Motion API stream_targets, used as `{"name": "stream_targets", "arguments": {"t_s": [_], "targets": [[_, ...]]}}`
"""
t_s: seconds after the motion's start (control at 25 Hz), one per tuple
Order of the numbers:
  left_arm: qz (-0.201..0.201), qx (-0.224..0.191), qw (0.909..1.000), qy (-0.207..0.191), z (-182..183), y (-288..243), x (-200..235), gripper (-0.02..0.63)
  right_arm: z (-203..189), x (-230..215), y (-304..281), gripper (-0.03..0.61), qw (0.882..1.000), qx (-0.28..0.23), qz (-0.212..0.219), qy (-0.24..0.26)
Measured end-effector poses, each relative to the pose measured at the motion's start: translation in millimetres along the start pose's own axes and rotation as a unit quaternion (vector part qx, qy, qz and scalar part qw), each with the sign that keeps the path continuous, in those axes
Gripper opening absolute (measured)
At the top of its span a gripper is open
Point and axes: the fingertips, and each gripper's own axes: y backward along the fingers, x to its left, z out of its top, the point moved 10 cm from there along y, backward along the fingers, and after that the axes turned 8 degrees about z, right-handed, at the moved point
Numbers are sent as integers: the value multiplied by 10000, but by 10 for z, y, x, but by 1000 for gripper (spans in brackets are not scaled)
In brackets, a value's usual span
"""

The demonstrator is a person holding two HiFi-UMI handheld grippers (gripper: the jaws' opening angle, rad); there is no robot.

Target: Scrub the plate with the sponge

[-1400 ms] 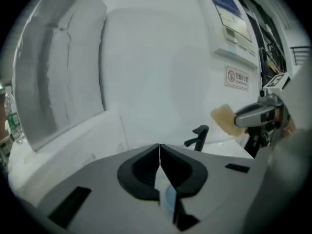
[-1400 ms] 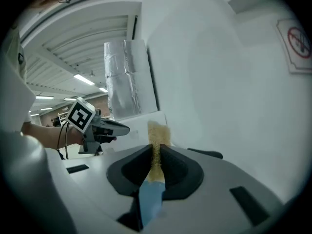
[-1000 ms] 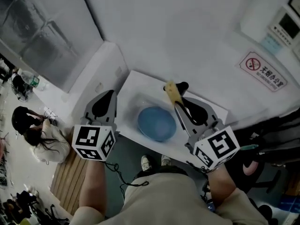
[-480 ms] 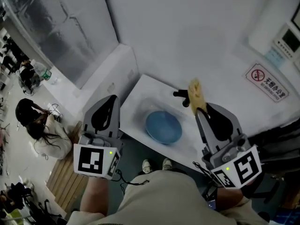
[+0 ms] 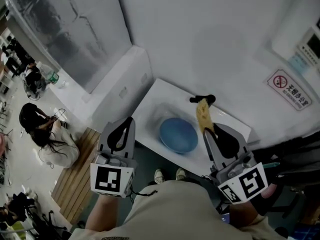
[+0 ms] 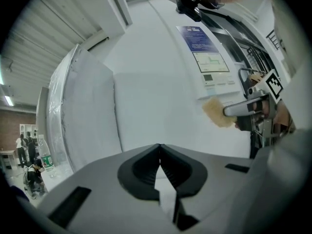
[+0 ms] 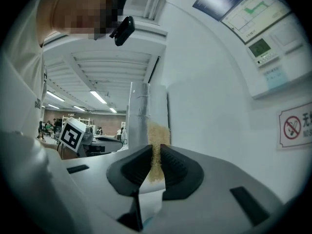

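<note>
The left gripper [image 5: 129, 124] has its jaws pressed together on nothing, at the left edge of the white basin [image 5: 150, 104]. The blue plate [image 5: 178, 135] lies in the basin. Just right of it, the right gripper [image 5: 206, 129] clamps the yellow sponge [image 5: 203, 115] near a black tap [image 5: 202, 99].

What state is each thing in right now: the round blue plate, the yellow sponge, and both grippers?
Round blue plate: lying in the white basin, untouched.
Yellow sponge: clamped, held clear of the plate.
Right gripper: shut on the sponge.
Left gripper: shut, empty.
</note>
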Motion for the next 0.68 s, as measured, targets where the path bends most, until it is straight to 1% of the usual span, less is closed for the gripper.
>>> {"name": "stream_targets", "arguments": {"t_s": [0.08, 0.16, 0.24, 0.4, 0.68], "targets": [[-34, 134, 9999, -80, -86, -30, 9, 6, -100, -18, -27, 57, 9998, 161, -108, 32], [-63, 208, 9997, -56, -108, -53, 7, 6, -142, -37, -50, 57, 9995, 262, -174, 60], [-92, 219, 9997, -20, -106, -68, 10, 6, -139, -45, -72, 57, 9994, 274, -185, 72], [-136, 211, 9996, -110, -137, -86, 35, 6, -112, -46, -108, 57, 9994, 252, -202, 143], [-179, 235, 9995, 103, -141, -100, 110, 6, -127, -51, -155, 57, 9989, 318, -266, 230]]}}
